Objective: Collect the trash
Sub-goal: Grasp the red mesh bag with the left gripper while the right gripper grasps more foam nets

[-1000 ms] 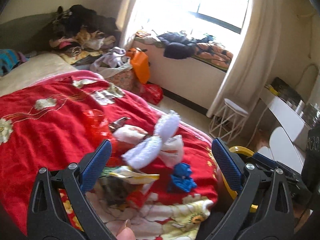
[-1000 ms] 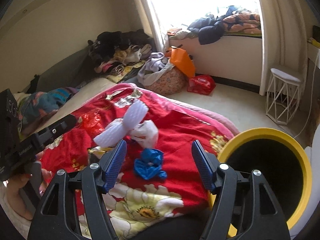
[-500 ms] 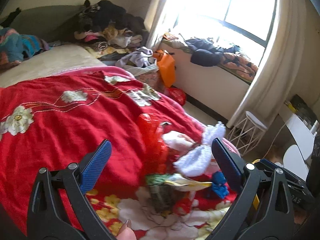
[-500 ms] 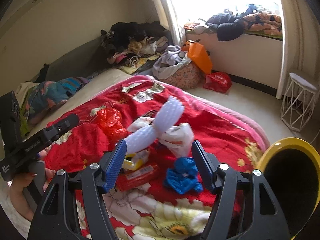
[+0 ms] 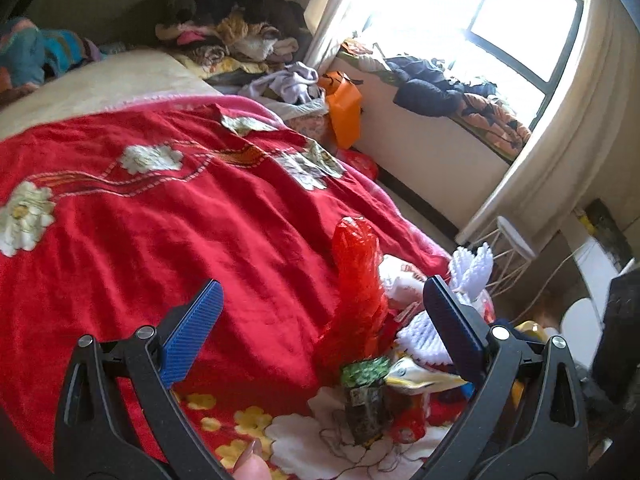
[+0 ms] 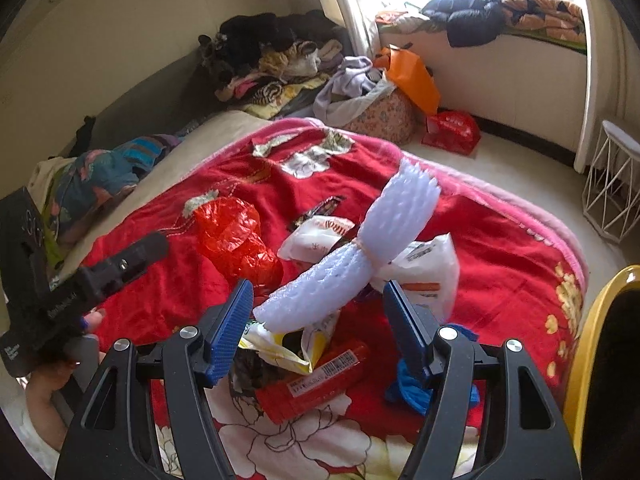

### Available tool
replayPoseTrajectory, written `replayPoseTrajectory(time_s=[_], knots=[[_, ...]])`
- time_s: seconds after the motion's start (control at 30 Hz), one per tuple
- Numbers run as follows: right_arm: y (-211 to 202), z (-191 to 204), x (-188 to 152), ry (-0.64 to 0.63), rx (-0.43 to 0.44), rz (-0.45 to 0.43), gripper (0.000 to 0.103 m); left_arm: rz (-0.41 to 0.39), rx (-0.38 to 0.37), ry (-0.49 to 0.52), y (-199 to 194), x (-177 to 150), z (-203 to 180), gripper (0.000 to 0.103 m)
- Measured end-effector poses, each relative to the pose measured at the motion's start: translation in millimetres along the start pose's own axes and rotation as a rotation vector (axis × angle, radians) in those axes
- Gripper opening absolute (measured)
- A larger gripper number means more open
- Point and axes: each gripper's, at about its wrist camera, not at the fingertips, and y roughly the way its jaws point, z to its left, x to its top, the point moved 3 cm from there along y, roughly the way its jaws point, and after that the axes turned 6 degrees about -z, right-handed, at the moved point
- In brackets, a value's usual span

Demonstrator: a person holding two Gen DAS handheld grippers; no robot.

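**Closing in on the trash pile**

We bring both tongs, right (image 6: 318,320) and left (image 5: 320,332), released and empty, over trash heaped on the red bedspread (image 5: 200,220). Next we should settle on the white foam netting (image 6: 344,264), clench, then carry it to the yellow bin (image 6: 580,344).

Bright window (image 5: 516,12) far right, cream curtain (image 5: 560,128), clothes-strewn sill (image 6: 520,4), white wire stool (image 6: 612,192) right, red floral bedspread (image 5: 160,220) near.

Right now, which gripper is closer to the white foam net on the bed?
Right. The right gripper is open with the white foam net just beyond its fingertips, not touching. The left gripper, also open, is aimed at the red plastic bag, with the net off beside its right finger.
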Motion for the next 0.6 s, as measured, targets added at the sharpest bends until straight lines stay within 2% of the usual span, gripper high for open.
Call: replayPoseTrajectory(time_s=[0.2,0.33,0.43,0.53,0.6], knots=[[15,-6,-5,0.052,0.011,0.028,0.064,0.043,-0.053,-0.023,24,7,-6,0.091],[25,-10,-7,0.103,0.027,0.045,0.05,0.081,-0.068,-0.019,41,6,-13,0.082],[28,-12,-10,0.122,0.038,0.062,0.032,0.105,-0.071,-0.029,51,3,-13,0.073],[24,-16,-10,0.132,0.037,0.056,0.016,0.133,-0.063,-0.023,59,-3,-13,0.057],[20,-18,-9,0.133,0.032,0.037,0.015,0.143,-0.061,-0.02,61,-8,-14,0.039]])
